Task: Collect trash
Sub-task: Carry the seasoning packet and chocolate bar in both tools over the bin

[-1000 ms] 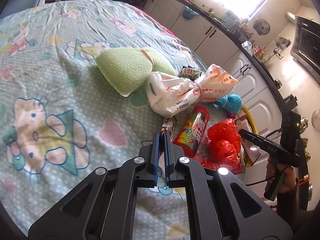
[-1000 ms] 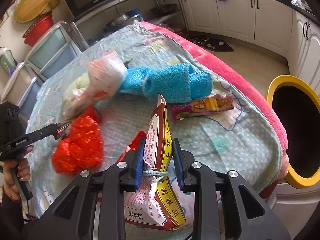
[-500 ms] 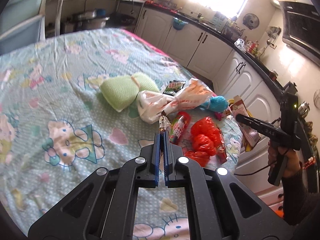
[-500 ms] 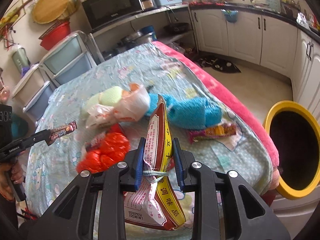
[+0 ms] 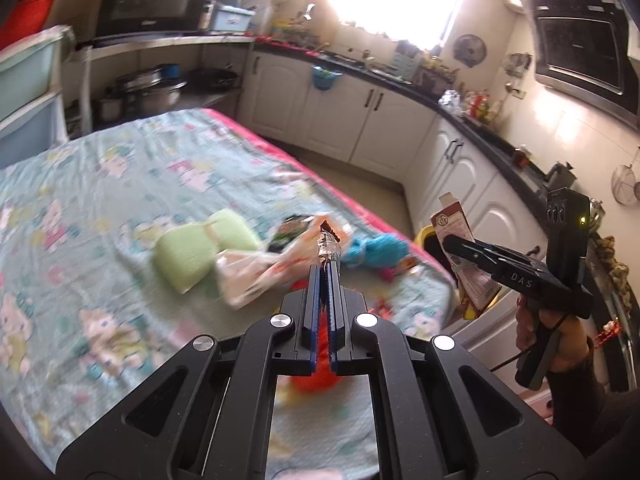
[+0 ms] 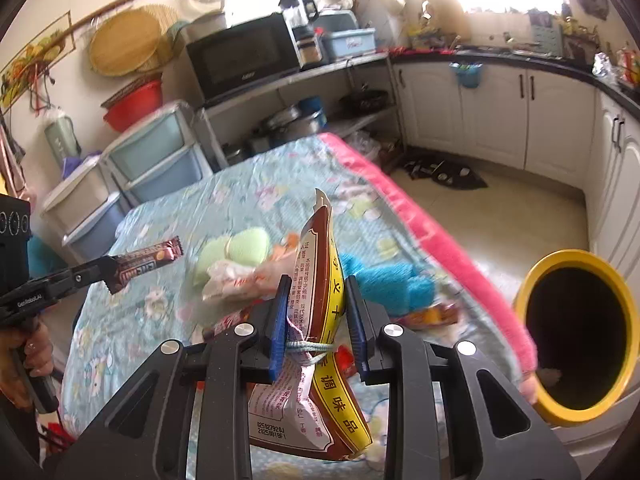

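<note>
My left gripper (image 5: 325, 272) is shut on a thin candy-bar wrapper (image 5: 329, 245), held up above the table; the right wrist view shows this brown wrapper (image 6: 146, 264) in it at the left. My right gripper (image 6: 316, 292) is shut on a brown and yellow seasoning packet (image 6: 320, 320), also seen in the left wrist view (image 5: 460, 252). A yellow-rimmed trash bin (image 6: 580, 336) stands off the table's right edge. On the table lie a white plastic bag (image 5: 260, 272), a red bag (image 5: 316, 376) and a snack wrapper (image 6: 432, 316).
A green sponge (image 5: 200, 248) and a blue towel (image 6: 392, 284) lie on the patterned tablecloth (image 5: 100, 200). White kitchen cabinets (image 5: 360, 120) and a counter stand behind. Plastic drawers (image 6: 152, 164) stand at the far left.
Both grippers have risen well above the table with their wrappers still held. The views now show more of the kitchen, and the bin is more in view.
</note>
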Available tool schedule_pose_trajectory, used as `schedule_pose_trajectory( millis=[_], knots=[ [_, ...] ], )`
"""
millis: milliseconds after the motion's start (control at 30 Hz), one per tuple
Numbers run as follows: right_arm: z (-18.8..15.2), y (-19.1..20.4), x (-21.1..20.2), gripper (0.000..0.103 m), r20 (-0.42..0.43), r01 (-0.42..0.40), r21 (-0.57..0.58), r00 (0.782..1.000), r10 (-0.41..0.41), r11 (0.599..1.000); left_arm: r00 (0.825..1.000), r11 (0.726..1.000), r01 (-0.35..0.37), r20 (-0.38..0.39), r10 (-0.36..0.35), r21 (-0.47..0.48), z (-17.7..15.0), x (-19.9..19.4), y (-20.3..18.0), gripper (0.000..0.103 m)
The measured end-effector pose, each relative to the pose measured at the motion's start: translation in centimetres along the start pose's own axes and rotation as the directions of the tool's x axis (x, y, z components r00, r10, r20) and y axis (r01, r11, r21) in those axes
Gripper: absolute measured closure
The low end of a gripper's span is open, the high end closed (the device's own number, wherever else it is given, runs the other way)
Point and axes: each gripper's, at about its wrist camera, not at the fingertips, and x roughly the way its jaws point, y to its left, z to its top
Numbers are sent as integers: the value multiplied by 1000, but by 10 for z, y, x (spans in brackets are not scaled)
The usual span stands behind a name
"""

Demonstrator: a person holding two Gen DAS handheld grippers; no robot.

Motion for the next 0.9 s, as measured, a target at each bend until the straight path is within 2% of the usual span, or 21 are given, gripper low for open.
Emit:
schedule_pose_trajectory(
  millis=[267,500,900],
  knots=[
    [16,-32,-34,78,82,70,38,994,-73,997,999,994,53,7,-54,94,27,31,-45,102],
    [22,-60,-57,78,141,119,82,981,-130,989,994,986,108,-15,-107,128,43,59,-73,102],
    [31,-106,-103,78,236,210,159,941,-244,965,980,962,198,-27,-196,187,65,92,-129,102]
  ],
)
